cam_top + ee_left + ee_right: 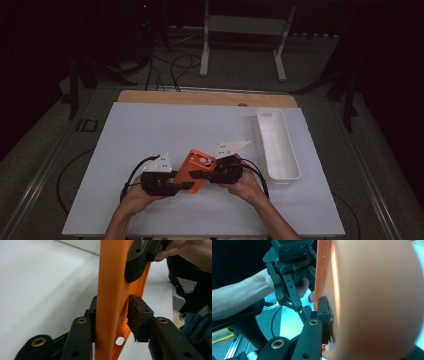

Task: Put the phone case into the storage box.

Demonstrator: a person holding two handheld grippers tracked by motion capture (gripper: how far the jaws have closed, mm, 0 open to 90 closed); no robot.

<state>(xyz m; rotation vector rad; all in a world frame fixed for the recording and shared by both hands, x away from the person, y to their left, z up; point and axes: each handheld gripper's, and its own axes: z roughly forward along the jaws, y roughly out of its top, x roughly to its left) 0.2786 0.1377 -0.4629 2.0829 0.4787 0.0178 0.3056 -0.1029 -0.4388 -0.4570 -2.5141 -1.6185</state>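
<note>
Case: orange rubbery phone case (195, 170), held above the counter (150, 135) between both tools.
Right tool (202, 174): clamped on case.
Left tool (183, 184): pads straddle the case edge, grip uncertain (seat squarely, then squeeze).

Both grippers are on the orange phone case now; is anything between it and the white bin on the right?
Nothing visible: between the orange phone case and the white bin lies only bare table.
</note>
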